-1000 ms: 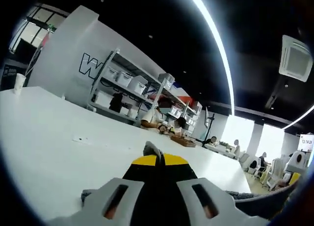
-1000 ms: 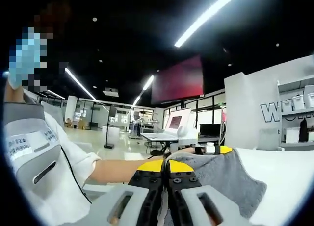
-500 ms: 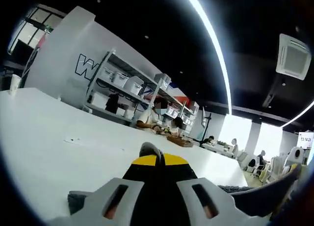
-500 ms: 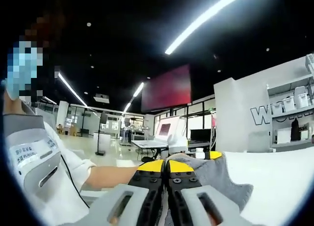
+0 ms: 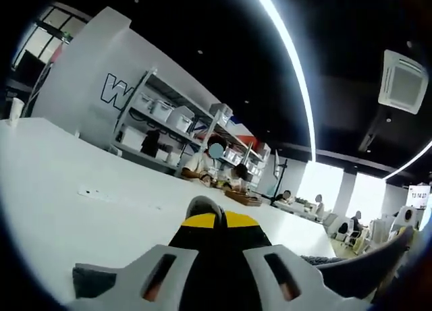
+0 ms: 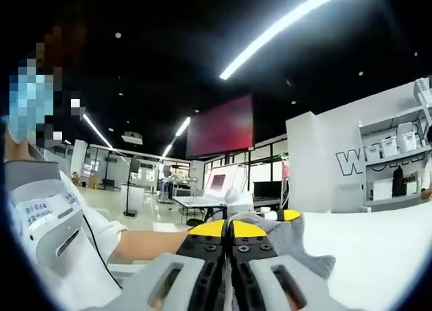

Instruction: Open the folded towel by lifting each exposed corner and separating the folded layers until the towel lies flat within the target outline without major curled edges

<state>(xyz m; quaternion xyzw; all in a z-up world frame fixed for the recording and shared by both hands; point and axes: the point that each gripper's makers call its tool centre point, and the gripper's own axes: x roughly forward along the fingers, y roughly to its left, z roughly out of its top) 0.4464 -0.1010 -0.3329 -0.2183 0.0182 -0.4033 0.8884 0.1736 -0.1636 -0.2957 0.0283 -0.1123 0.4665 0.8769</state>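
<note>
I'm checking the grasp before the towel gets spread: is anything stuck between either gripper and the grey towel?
Nothing visible is. The right gripper is shut directly on the grey fabric towel, and the left gripper pinches a grey tip of it above the white table.

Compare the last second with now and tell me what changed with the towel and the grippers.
Both grippers stay shut on the grey towel. In the right gripper view the stretch of cloth between the right gripper and the left gripper has shrunk. The white table is unchanged.
</note>
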